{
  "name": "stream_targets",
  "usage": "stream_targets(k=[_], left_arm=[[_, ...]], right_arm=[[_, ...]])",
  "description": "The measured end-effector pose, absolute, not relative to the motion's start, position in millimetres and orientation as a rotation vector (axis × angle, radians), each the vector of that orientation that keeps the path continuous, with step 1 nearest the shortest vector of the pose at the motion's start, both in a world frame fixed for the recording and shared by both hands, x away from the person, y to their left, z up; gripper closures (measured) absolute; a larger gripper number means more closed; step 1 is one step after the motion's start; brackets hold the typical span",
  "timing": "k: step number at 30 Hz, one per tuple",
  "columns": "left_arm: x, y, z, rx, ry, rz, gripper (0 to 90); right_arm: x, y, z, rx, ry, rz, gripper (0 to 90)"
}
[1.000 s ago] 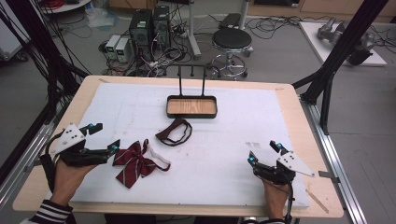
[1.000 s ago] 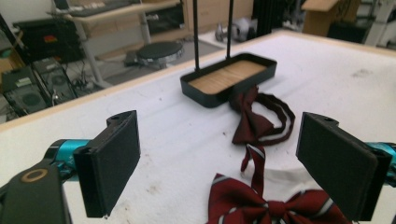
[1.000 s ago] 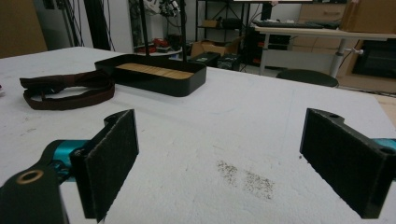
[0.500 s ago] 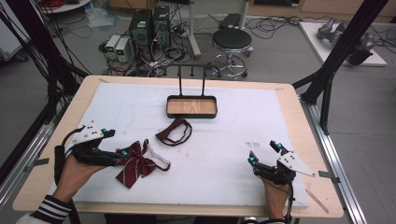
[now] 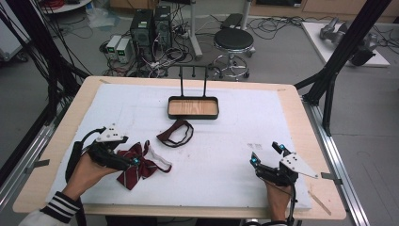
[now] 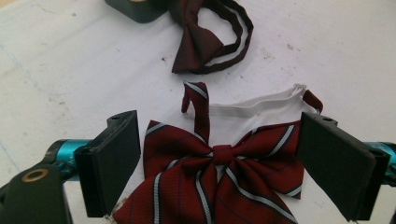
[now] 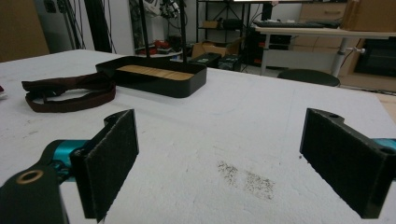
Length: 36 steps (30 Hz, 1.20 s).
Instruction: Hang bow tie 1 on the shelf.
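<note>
Landmark: black tray w/ wooden floor and upright wire handle, at far-centre of the white mat.

Striped bow tie: dark red w/ white/navy stripes, lying flat on mat, well nearer the person than the tray and off to the tray's left. White neck strap loops out on the side of the bow toward the tray. In left gripper view the bow sits between the two black pads, knot roughly centred; one loose striped strap end curls up toward the tray side.

Left gripper: held in left hand, over the bow's near-left part. Jaws wide apart, one pad each side of the bow. Whether the pads touch the fabric: can't tell. Nothing clamped.

Plain dark-red bow tie: between tray and striped bow, just in front of tray, strap forming a loop. Apart from striped bow. Seen also in left gripper view and right gripper view.

Right gripper: well to the tray's right and near the person's edge of mat, held by right hand. Jaws wide apart, nothing between them but bare mat w/ a small dark smudge. In right gripper view, tray lies ahead-left, well apart.
</note>
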State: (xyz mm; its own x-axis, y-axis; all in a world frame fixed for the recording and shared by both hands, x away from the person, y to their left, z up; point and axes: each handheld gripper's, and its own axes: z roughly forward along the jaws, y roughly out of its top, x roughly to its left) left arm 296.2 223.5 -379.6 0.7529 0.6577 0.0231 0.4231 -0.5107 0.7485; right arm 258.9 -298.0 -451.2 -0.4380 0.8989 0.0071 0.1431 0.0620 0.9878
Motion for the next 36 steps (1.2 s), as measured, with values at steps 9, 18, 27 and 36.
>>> stream_targets(k=[9,18,27,36], left_arm=[[302.8,213.3,-387.8,2.269,0.807,0.343,17.2],[307.4,206.0,-397.7,2.337,0.821,0.313,19.5],[312.8,199.2,-407.5,2.399,0.849,0.287,23.7],[316.4,197.7,-411.4,2.447,0.885,0.263,27.6]], right_arm=[[258.8,-298.4,-451.2,1.055,1.673,1.439,10.7],[258.8,-298.2,-451.2,1.054,1.673,1.441,10.7],[258.5,-297.8,-451.2,1.052,1.675,1.438,10.7],[258.5,-297.6,-451.1,1.052,1.674,1.438,10.7]])
